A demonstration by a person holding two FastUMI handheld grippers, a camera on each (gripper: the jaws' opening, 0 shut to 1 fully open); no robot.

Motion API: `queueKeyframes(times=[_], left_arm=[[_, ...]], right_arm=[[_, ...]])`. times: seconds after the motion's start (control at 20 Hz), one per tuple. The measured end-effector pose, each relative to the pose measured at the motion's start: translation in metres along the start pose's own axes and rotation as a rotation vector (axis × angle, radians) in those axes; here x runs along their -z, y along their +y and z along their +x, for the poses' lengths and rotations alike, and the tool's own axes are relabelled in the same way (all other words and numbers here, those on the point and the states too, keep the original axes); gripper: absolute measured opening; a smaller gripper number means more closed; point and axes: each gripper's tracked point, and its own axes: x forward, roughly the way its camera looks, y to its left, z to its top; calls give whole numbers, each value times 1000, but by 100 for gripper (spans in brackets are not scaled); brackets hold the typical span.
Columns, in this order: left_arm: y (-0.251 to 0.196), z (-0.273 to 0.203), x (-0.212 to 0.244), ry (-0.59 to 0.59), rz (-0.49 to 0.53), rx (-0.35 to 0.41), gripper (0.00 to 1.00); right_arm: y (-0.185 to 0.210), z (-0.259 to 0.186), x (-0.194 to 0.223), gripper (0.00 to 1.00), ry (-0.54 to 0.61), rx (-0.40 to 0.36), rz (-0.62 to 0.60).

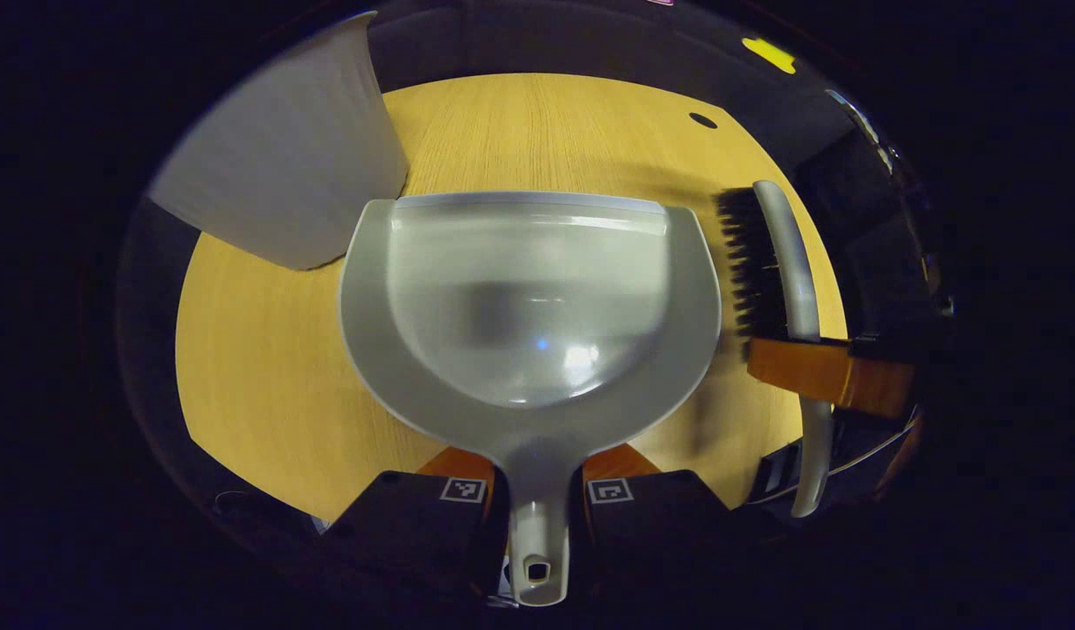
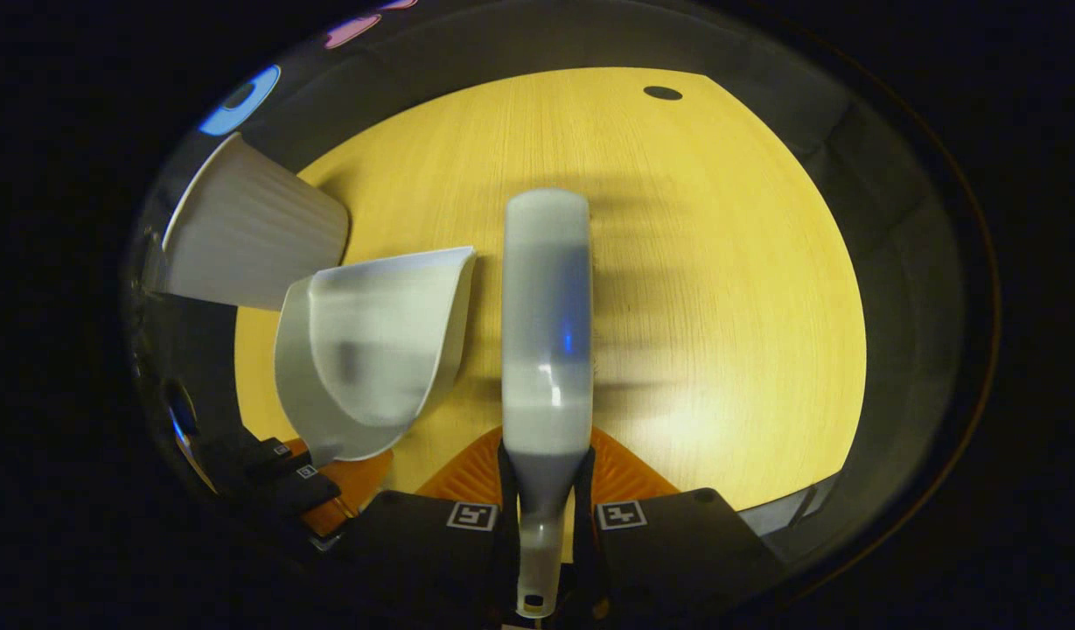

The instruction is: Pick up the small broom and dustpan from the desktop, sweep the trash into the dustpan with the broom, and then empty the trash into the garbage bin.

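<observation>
While my left jaws squeeze the dustpan (image 1: 537,306) handle, my right jaws squeeze the broom (image 2: 546,324) handle. Broom hangs just right of the dustpan, pointing the same way; no trash visible on the bench (image 2: 721,262).

Bin (image 1: 283,166) top cut off; broom (image 2: 546,324) bristles hidden.

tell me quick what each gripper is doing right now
Left gripper: closed on the dustpan handle.
Right gripper: closed on the broom handle.
</observation>
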Motion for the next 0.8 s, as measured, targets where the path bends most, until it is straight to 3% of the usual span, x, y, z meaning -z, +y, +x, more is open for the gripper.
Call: queueKeyframes(times=[0.2, 0.35, 0.65, 0.7, 0.75, 0.8], left_arm=[[4, 17, 2, 90, -42, 20, 26], [8, 17, 2, 92, -38, 21, 26], [7, 24, 6, 138, -34, 6, 26], [8, 25, 5, 140, -27, 5, 26], [7, 25, 6, 150, -28, 2, 27], [7, 25, 5, 156, -22, -2, 27]], right_arm=[[-8, 10, 5, 27, 48, 73, -20], [-14, 17, 8, 27, 74, 114, -25], [-18, 22, 7, 27, 112, 128, -40], [-18, 21, 8, 20, 120, 124, -34], [-16, 23, 9, 21, 126, 121, -26], [-16, 23, 9, 29, 132, 120, -18]])
